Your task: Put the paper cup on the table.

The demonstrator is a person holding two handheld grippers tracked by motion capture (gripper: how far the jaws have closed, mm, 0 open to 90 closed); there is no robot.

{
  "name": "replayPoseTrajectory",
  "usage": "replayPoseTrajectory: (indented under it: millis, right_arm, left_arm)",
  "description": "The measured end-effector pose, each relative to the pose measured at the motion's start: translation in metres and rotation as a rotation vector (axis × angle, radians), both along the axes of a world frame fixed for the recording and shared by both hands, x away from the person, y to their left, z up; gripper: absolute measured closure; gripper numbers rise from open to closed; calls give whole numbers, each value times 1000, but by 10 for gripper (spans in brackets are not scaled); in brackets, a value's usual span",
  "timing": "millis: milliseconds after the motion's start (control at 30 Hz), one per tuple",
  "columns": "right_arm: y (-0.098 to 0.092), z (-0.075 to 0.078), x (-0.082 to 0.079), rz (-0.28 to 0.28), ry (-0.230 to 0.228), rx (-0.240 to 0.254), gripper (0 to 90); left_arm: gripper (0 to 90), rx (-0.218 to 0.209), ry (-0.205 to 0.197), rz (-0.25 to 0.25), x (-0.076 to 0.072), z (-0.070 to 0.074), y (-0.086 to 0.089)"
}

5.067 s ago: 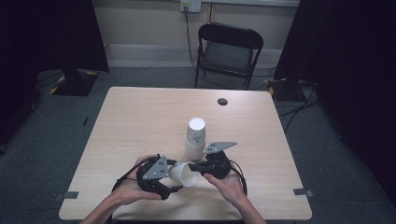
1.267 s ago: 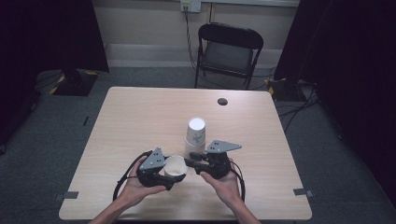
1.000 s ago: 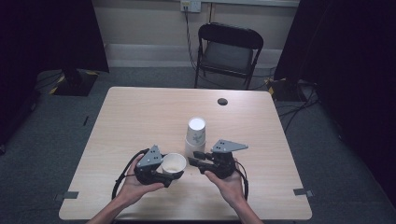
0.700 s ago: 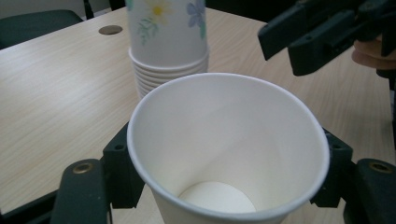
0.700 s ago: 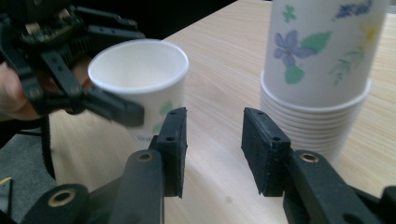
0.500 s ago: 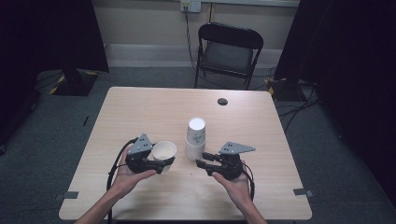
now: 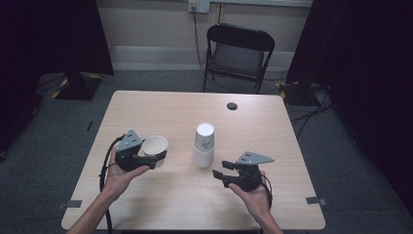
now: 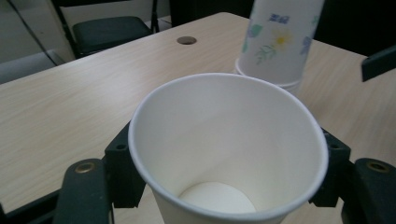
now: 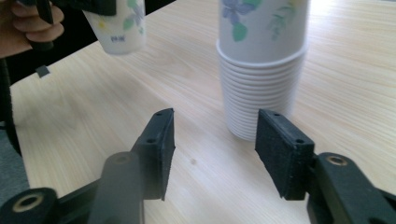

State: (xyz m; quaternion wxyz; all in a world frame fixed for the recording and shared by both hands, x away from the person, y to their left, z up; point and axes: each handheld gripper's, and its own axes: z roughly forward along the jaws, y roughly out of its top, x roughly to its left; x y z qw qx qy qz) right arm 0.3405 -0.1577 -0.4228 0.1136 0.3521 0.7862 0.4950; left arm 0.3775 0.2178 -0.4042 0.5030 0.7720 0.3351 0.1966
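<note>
A single white paper cup (image 7: pixel 155 146) stands mouth-up between the jaws of my left gripper (image 7: pixel 152 157), which is shut on its sides; it hangs a little above the table's left half. In the left gripper view the cup (image 8: pixel 229 149) fills the foreground, its inside bare. A stack of upside-down flowered cups (image 7: pixel 203 145) stands on the middle of the table. My right gripper (image 7: pixel 219 175) is to the right of the stack and nearer the front. Its jaws have just been opening, with nothing between them. The right gripper view has the stack (image 9: pixel 261 70) just beyond the right gripper (image 9: pixel 215 149).
A dark round cable hole (image 7: pixel 232 106) sits near the far edge of the wooden table (image 7: pixel 160 112). A black folding chair (image 7: pixel 238 53) stands behind the table. Cables lie on the grey floor to the right.
The left gripper carried the cup leftward, away from the stack. The right gripper drifted right and toward the front edge, and its jaws widened.
</note>
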Motion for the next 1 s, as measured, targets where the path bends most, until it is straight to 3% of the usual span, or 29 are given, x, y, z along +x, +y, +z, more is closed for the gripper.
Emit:
replayPoseTrajectory:
  millis: [100, 267, 333, 500, 600, 767, 867, 1000]
  right_arm:
    - [-10, -2, -2, -21, 1, -7, 449]
    - [-26, -5, -4, -63, 15, -20, 411]
    - [-31, -6, -5, -74, 19, -30, 402]
    - [-44, -14, -7, -96, 49, -56, 389]
    - [-50, -21, -6, -106, 67, -76, 379]
    - [-60, -32, -1, -133, 98, -81, 368]
    - [-64, -38, 3, -151, 129, -70, 358]
    - [-67, -45, 6, -166, 146, -91, 346]
  left_arm:
    - [304, -10, 7, 33, 2, 0, 9]
    - [306, 4, 18, 75, 4, -7, 21]
    - [306, 32, 18, 89, 6, -10, 26]
    - [312, 39, 19, 119, 14, -12, 37]
    - [314, 62, 23, 131, 20, -18, 40]
    - [316, 37, 36, 130, 27, -29, 42]
    - [313, 48, 35, 124, 31, -35, 37]
    - [314, 65, 35, 127, 38, -42, 29]
